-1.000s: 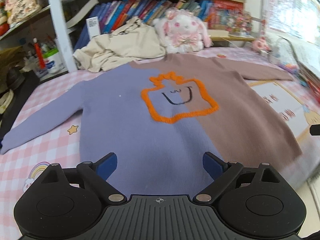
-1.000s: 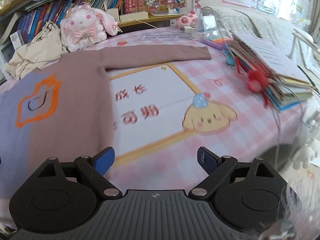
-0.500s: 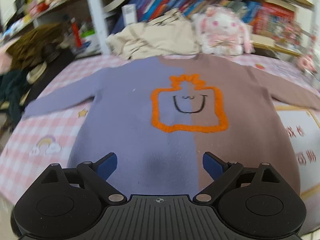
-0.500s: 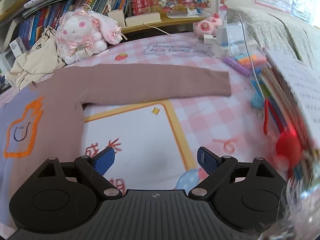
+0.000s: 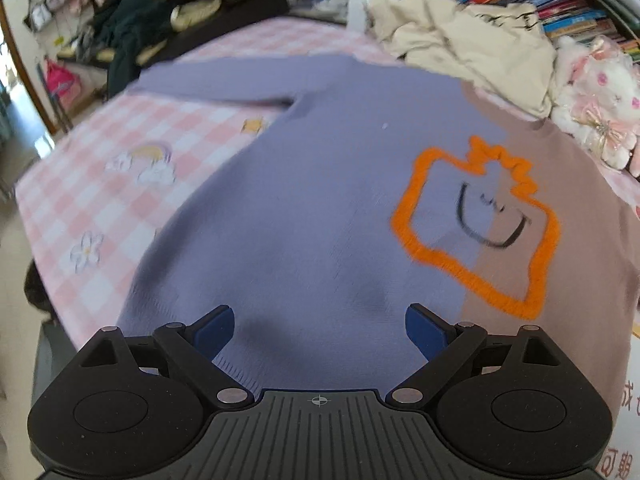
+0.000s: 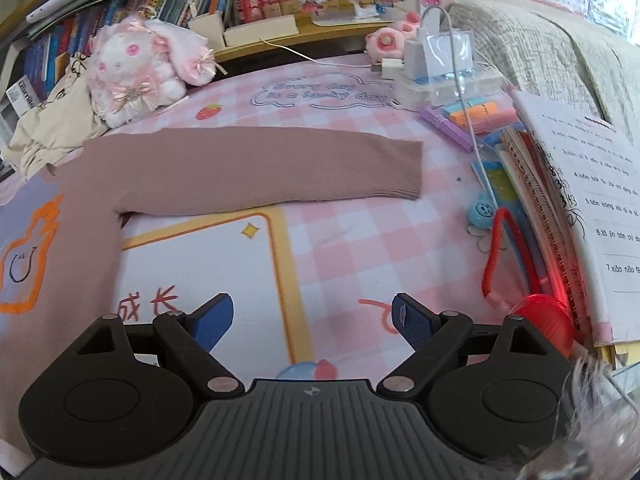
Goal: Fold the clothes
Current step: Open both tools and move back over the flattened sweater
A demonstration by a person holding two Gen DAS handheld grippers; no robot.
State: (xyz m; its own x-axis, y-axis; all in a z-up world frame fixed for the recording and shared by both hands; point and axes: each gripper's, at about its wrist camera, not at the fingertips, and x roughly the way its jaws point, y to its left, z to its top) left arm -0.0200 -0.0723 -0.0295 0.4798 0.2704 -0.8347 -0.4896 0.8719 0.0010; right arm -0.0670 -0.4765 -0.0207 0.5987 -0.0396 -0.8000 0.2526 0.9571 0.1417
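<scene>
- Brown sleeve (image 6: 256, 166) lies crosswise ahead of the right gripper (image 6: 310, 318), cuff to its right; jaws wide, closing slightly, empty
- Left gripper (image 5: 320, 330) released above the sweater (image 5: 320, 208) hem

The sweater (image 5: 312, 208) is a fine matt knit, lilac on one half and dusty brown on the other, its orange outline (image 5: 476, 236) raised and fuzzy like tufted yarn; the brown sleeve (image 6: 256, 168) ends in a ribbed cuff. Under it the checked cover (image 6: 348, 240) looks smooth and printed. The cream garment (image 5: 460, 36) is soft, crumpled cloth. The plush rabbit (image 6: 136, 68) is fluffy pile with shiny satin bows. The left gripper (image 5: 320, 330) and right gripper (image 6: 312, 320) are matt black grainy plastic with bright metal pivot pins and matt blue pads. The notebooks (image 6: 560, 216) are matt paper with wire spirals. The red disc (image 6: 544, 324) is glossy translucent plastic
</scene>
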